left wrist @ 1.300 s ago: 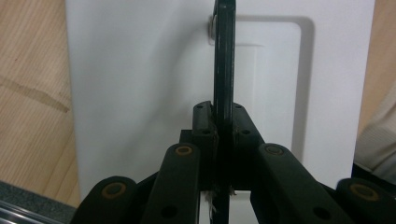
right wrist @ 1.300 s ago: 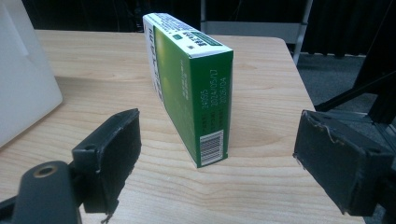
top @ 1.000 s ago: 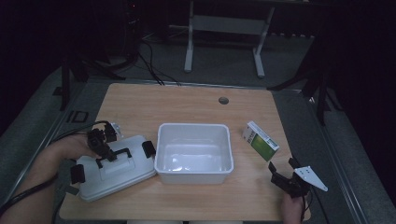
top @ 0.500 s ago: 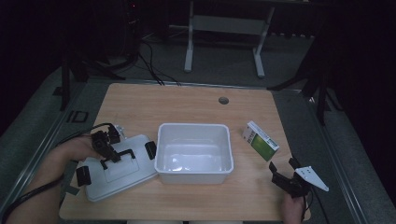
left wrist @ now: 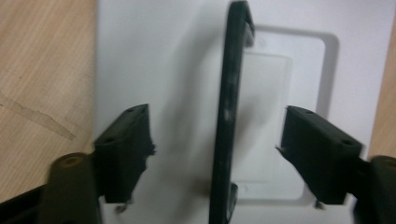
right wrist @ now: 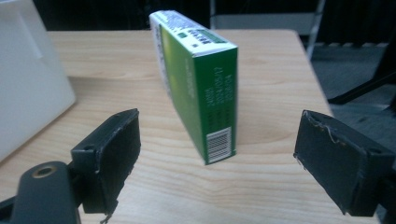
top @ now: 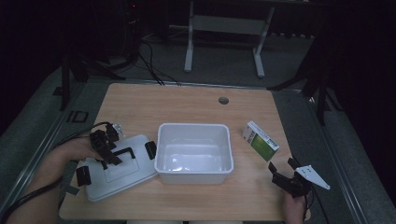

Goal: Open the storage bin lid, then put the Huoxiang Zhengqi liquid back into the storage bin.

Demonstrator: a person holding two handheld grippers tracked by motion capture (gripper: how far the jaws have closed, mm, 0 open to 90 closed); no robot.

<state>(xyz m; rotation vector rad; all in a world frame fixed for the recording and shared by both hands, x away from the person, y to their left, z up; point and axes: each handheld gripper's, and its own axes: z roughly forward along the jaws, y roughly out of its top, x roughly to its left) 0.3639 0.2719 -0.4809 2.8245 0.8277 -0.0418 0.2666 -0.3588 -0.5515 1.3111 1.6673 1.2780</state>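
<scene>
Left gripper (top: 106,148) hovered over the white lid (top: 122,175), its jaws having just been opening; in the left gripper view they stood well apart, one on either side of the lid's black handle (left wrist: 229,112), and neither pad pressed on it. That handle ran as a thin, scuffed black bar straight up between the jaws, its ends fixed to the lid. Beneath it lay a shallow rectangular recess with rounded corners, paler than the surrounding plastic. From the high view the lid lay flat on the wooden table (top: 187,102), under the gripper, with a black clip (top: 150,149) at the end nearer the tub and another (top: 83,175) at the far end. Whether the lid's edge touched the white tub (top: 194,151) just beside it was hard to tell in the dim light, though the two looked to meet.

Right gripper (top: 286,176) rested near the table's front edge, jaws wide and holding nothing. Directly ahead of it, between the lines of its two jaws but beyond their tips, stood a green and white carton (right wrist: 198,88) on its long narrow edge, barcode end toward the gripper. A corner of the tub showed off to that gripper's left.
</scene>
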